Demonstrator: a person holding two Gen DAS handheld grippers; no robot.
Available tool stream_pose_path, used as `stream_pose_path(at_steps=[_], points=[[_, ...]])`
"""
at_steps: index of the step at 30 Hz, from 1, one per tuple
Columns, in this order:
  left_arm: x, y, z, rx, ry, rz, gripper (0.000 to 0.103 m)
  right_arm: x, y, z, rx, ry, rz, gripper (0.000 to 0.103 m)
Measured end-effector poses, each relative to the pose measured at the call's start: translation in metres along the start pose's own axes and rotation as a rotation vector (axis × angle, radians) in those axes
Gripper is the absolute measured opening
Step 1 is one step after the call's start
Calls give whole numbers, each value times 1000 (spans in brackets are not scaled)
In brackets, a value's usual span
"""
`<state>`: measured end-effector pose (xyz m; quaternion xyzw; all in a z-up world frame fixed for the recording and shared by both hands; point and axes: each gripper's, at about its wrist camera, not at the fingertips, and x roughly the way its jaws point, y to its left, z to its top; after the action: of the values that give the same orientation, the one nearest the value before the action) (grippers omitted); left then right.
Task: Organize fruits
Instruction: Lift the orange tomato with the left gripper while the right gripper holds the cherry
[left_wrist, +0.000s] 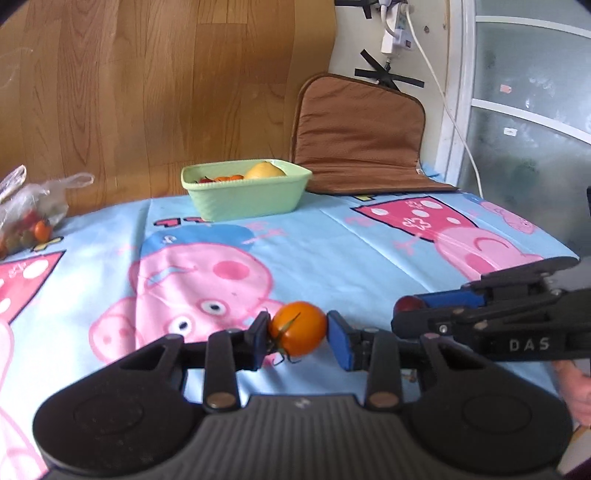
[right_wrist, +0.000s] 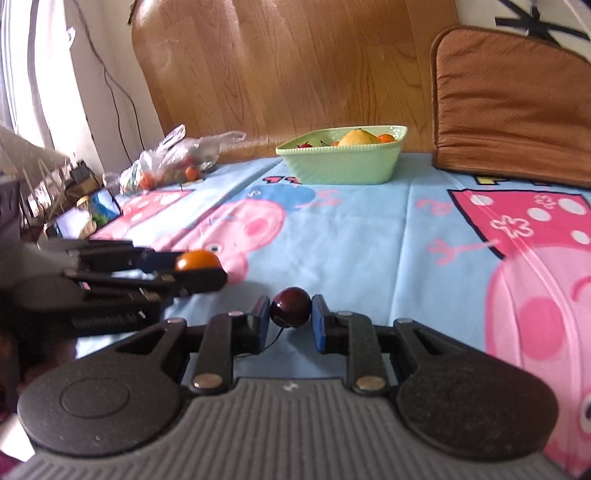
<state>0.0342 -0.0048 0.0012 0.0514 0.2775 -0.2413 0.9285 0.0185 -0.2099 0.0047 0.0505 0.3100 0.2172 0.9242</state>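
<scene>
My left gripper (left_wrist: 298, 334) is shut on an orange cherry tomato (left_wrist: 298, 328) with a green stem, held above the tablecloth. My right gripper (right_wrist: 289, 314) is shut on a dark red cherry (right_wrist: 290, 307) whose stem hangs below. In the left wrist view the right gripper (left_wrist: 408, 308) reaches in from the right with the cherry (left_wrist: 409, 304) at its tip. In the right wrist view the left gripper (right_wrist: 201, 267) comes in from the left with the tomato (right_wrist: 197, 260). A green dish (left_wrist: 246, 190) (right_wrist: 345, 157) at the far side of the table holds a yellow fruit (left_wrist: 264, 171) and small orange and red fruits.
A plastic bag of small fruits (left_wrist: 27, 212) (right_wrist: 173, 162) lies at the far left of the cartoon-printed blue tablecloth (left_wrist: 332, 251). A brown cushion (left_wrist: 360, 140) leans on the wall at the back right. A phone (right_wrist: 90, 216) and clutter lie at the table's left edge.
</scene>
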Motion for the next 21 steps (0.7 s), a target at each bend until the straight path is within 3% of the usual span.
stream_pose_path(at_steps=[13, 21], points=[[6, 10, -1, -63, 31, 6, 34, 0, 4, -10, 5, -14, -38, 27], [3, 9, 0, -55, 8, 0, 33, 0, 8, -11, -16, -12, -53, 27]])
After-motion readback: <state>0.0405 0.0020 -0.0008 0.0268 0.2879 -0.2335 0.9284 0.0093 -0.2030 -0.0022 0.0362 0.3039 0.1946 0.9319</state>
